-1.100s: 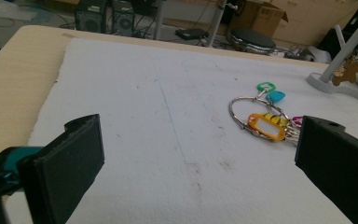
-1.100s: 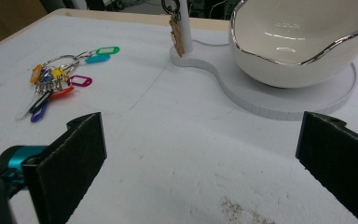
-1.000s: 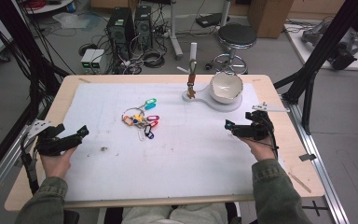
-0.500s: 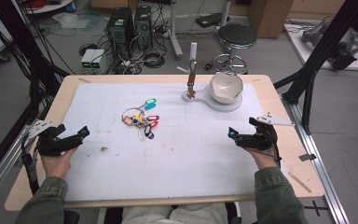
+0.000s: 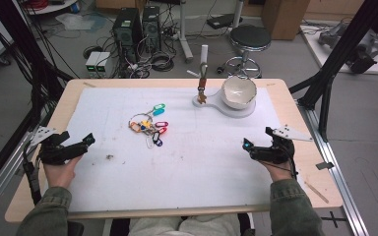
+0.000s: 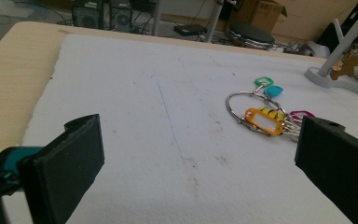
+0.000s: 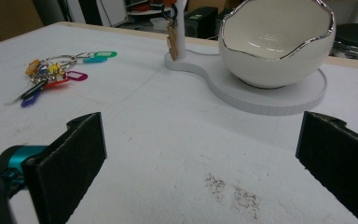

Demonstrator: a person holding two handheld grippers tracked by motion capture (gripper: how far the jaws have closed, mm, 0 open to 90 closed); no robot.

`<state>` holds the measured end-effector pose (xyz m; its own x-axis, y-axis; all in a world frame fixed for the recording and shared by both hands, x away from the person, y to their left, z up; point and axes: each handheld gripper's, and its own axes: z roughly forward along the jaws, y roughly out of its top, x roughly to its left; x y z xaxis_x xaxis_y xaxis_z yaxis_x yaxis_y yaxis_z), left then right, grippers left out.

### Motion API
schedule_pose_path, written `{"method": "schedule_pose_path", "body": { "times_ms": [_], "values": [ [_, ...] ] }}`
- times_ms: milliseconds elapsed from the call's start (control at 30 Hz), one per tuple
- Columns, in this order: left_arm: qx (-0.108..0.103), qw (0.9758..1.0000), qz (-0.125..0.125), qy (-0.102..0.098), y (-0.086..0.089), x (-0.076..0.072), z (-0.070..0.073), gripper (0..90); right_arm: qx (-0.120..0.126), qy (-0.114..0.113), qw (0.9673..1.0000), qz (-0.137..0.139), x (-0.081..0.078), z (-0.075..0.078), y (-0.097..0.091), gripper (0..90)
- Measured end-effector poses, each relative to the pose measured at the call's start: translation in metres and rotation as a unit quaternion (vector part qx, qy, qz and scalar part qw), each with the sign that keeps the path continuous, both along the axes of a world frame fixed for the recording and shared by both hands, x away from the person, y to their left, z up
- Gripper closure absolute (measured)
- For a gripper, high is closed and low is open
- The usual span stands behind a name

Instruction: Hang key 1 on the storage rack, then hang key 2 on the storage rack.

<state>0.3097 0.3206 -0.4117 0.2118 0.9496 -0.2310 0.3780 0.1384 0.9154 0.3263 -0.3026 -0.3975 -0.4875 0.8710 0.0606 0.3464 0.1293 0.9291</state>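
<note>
A ring of keys with several coloured tags (image 5: pixel 149 128) lies left of centre on the white mat (image 5: pixel 192 172). At the back stands a white bowl (image 5: pixel 238 91) on a white base (image 5: pixel 246 111), whose post (image 5: pixel 203 59) carries a small brown wooden tag (image 5: pixel 202 93). My left gripper (image 5: pixel 77 138) rests open at the mat's left edge. In the left gripper view its jaws (image 6: pixel 200 177) stand wide apart, with the keys (image 6: pixel 261 119) ahead to the right. My right gripper (image 5: pixel 257 139) is open at the right, and its view (image 7: pixel 200 172) faces the bowl (image 7: pixel 275 51) and keys (image 7: pixel 51 74).
Dark crumbs (image 5: pixel 110 157) dot the mat by the left gripper, and more crumbs (image 7: pixel 233 191) lie before the right one. Behind the table are a stool (image 5: pixel 250 37), computer towers (image 5: pixel 135 24) and cables. Black frame posts (image 5: pixel 342 54) flank the table.
My right gripper has drawn back from near the bowl toward the table's near right side. The left gripper has stayed put.
</note>
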Motion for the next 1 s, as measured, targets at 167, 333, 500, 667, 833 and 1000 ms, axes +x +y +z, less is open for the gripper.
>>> {"method": "schedule_pose_path", "body": {
  "times_ms": [167, 333, 500, 667, 833, 1000],
  "values": [
    [-0.003, 1.0, -0.002, 0.001, -0.001, 0.0, 0.0, 1.7, -0.007, -0.003, 0.9999, -0.012, -0.001, -0.005, -0.003, 0.6],
    [-0.001, 0.9999, -0.012, 0.003, -0.003, 0.001, 0.002, 1.7, -0.003, -0.013, 0.9998, -0.015, -0.003, -0.002, -0.002, 0.6],
    [0.022, 0.9992, -0.032, 0.003, -0.012, 0.004, 0.009, 1.7, -0.002, -0.016, 0.9998, -0.012, -0.004, -0.002, -0.003, 0.6],
    [0.039, 0.9979, -0.049, 0.015, -0.02, 0.008, 0.014, 1.7, 0.001, -0.018, 0.9998, -0.01, -0.005, -0.002, -0.003, 0.6],
    [0.045, 0.9971, -0.057, 0.023, -0.025, 0.01, 0.015, 1.7, 0.001, -0.02, 0.9997, -0.015, -0.006, -0.002, -0.004, 0.6],
    [0.058, 0.9966, -0.046, 0.037, -0.024, 0.015, 0.015, 1.7, 0.006, -0.026, 0.9995, -0.014, -0.005, -0.001, -0.004, 0.6]
  ]
}}
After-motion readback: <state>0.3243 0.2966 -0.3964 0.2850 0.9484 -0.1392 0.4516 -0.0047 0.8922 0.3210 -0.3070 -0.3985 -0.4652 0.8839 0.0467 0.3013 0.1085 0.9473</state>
